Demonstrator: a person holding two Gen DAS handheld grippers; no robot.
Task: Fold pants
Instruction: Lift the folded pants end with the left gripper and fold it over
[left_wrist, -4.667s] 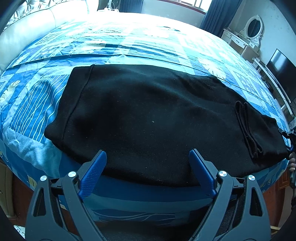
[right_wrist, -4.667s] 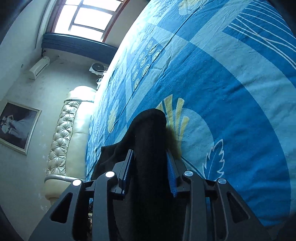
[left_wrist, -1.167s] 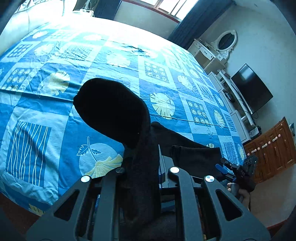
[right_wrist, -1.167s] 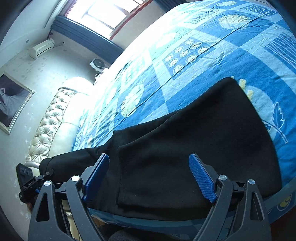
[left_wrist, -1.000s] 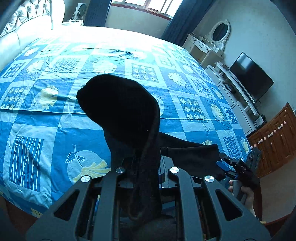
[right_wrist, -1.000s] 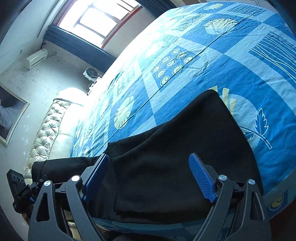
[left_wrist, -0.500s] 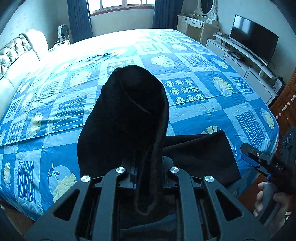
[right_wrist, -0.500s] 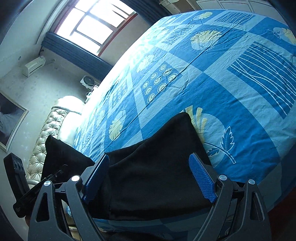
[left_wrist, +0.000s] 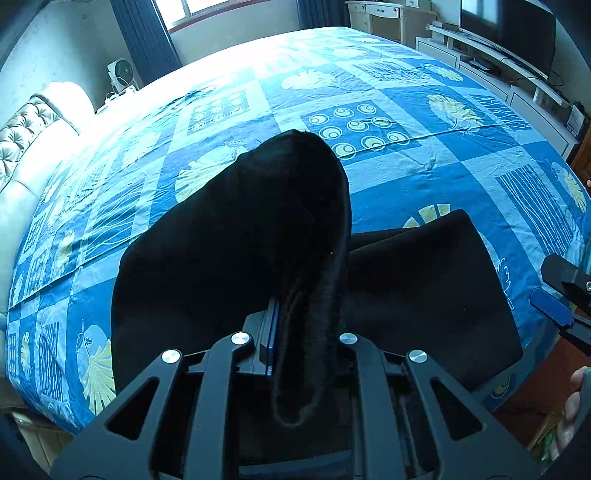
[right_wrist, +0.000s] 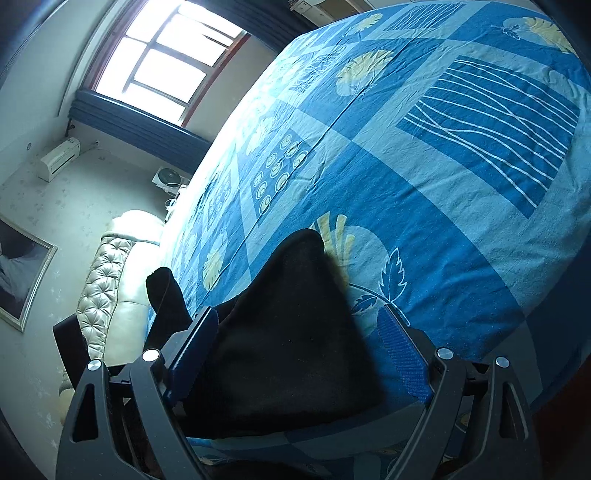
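The black pants (left_wrist: 236, 251) lie on the blue patterned bed near its front edge. My left gripper (left_wrist: 303, 328) is shut on one end of the pants and holds that end lifted, draped over the part that lies flat (left_wrist: 436, 280). My right gripper (right_wrist: 295, 354) is open and empty, its blue pads (right_wrist: 402, 354) on either side of the flat end of the pants (right_wrist: 288, 332). The lifted end shows in the right wrist view (right_wrist: 166, 295) at the left. The right gripper shows in the left wrist view (left_wrist: 565, 291) at the right edge.
The blue bedspread (left_wrist: 406, 155) covers the whole bed. A padded headboard (right_wrist: 99, 291) is at the left. A TV (left_wrist: 506, 33) and low cabinet stand along the right wall. The bed's front edge (right_wrist: 369, 428) runs just under my right gripper.
My left gripper has carried the lifted end of the pants rightward, toward the flat end. My right gripper stays open over the flat end and has tilted a little.
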